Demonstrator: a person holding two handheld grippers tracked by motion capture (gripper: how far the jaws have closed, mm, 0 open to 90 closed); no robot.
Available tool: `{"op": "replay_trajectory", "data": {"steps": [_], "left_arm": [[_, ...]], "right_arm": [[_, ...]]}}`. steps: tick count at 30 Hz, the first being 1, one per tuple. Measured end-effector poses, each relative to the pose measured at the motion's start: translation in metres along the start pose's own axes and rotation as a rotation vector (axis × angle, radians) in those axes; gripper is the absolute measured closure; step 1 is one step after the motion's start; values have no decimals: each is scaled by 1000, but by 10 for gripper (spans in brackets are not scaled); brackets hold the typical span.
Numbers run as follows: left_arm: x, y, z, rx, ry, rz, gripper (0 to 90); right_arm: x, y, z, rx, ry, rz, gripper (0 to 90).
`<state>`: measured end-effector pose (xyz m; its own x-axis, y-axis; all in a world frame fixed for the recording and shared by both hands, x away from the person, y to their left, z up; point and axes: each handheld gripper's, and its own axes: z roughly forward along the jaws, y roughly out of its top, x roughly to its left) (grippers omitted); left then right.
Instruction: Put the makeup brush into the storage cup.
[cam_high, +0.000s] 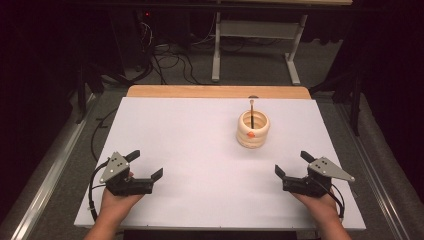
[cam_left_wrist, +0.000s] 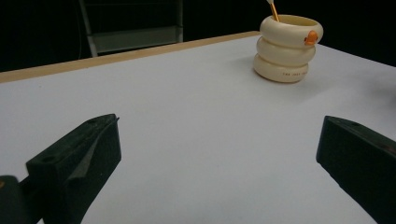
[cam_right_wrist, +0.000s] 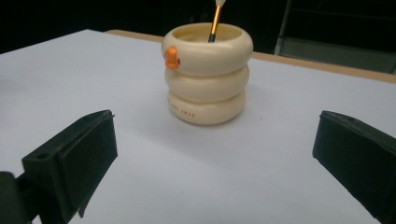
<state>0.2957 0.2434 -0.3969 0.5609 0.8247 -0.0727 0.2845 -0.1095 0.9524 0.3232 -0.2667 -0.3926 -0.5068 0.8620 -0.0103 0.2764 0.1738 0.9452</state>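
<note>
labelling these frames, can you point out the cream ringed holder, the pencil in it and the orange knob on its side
cream ringed holder (cam_right_wrist: 205, 95): right gripper view, on its middle ring.
pencil (cam_right_wrist: 215, 24): right gripper view, on the orange shaft above the rim.
orange knob (cam_left_wrist: 311, 37): left gripper view, on the knob at the top ring.

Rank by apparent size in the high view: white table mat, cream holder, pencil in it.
1. White table mat, by far the largest.
2. Cream holder.
3. Pencil, thin, partly hidden inside the holder.

Small unreadable print on cream holder
</note>
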Motion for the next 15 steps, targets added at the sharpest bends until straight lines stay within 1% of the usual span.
{"op": "replay_trajectory", "data": {"steps": [2, 4, 7, 10, 12, 15], "left_arm": [[-2, -1, -2, -1, 2, -6, 6], [-4, -2, -3, -1, 0, -4, 6], [-7, -2, -1, 14, -2, 23, 7], [-6, -4, 5, 40, -16, 40, 7], [-5, -5, 8, 45, -24, 38, 7], [-1, -5, 7, 39, -28, 23, 7]], "right_arm": [[-1, -4, -2, 14, 14, 3, 8], [0, -6, -3, 16, 15, 0, 9], [0, -6, -3, -3, 11, -17, 8], [-1, -7, 0, -4, 11, -20, 8], [-1, -8, 1, -1, 11, -23, 9], [1, -7, 1, -6, 3, -28, 9]]}}
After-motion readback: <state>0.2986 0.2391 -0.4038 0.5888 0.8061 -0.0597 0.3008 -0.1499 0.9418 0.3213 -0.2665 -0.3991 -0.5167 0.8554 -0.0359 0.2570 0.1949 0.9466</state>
